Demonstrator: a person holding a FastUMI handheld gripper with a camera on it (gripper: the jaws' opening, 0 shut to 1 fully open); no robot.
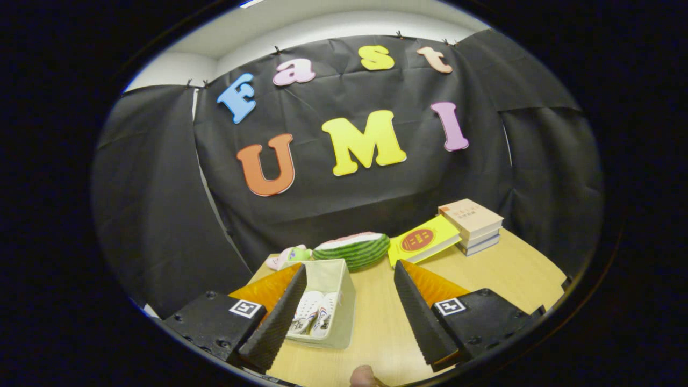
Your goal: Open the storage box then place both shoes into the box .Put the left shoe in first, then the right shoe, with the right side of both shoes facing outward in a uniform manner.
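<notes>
shoes (pixel 314 314) in storage box (pixel 344 301), books (pixel 473 223) behind

Count of things on the wooden table

One gripper (pixel 349 279) with two fingers spread wide apart, nothing between them. One open storage box (pixel 344 306) at lower centre, holding two white shoes (pixel 314 314) side by side. One watermelon-slice toy (pixel 355 248) behind the box, and one small pink and green soft toy (pixel 289 256) left of it. One yellow book (pixel 424 239) at centre right; beside it, one stack of books (pixel 473 224), apparently three.
</notes>
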